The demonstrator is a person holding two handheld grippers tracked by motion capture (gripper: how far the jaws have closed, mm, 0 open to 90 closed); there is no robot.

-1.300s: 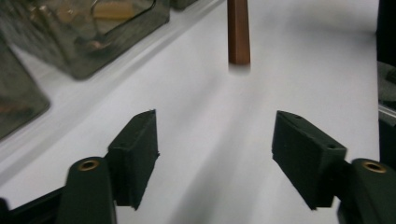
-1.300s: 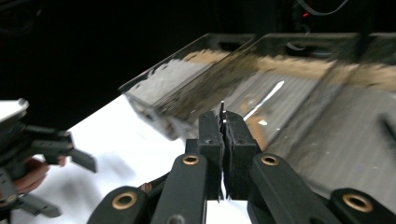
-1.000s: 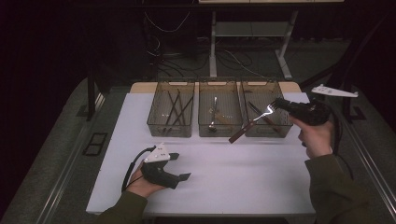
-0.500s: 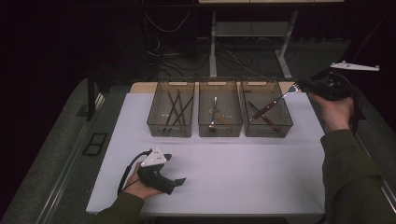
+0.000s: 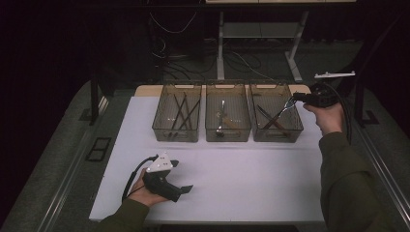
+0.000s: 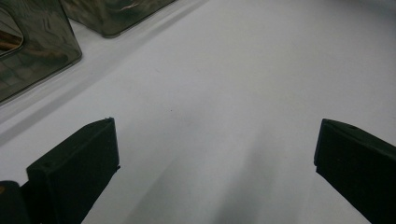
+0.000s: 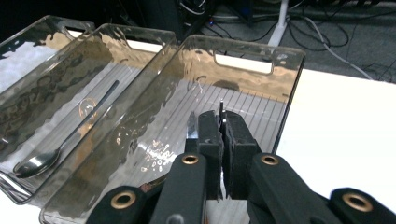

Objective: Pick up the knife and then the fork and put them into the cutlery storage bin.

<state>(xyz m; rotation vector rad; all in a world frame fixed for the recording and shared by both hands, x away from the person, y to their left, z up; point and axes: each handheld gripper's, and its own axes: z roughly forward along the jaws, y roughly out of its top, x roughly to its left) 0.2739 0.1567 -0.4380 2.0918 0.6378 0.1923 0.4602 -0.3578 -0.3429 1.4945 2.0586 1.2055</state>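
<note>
A fork (image 5: pixel 286 107), pinched at its metal end by the right gripper (image 5: pixel 296 97), hangs over the right-hand bin (image 5: pixel 294 129) of three clear bins, its long axis slanting down and leftward, handle low inside, likely for sorting there. The left gripper (image 5: pixel 186 187) rests on the white table (image 5: pixel 241 169) nearby, jaws spread, empty.

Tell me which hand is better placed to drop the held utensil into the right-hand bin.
Right. The right gripper is shut on the utensil at the right-hand bin. The left gripper lies on the table short of the bins; its jaws have just been opening, with nothing between them.
</note>
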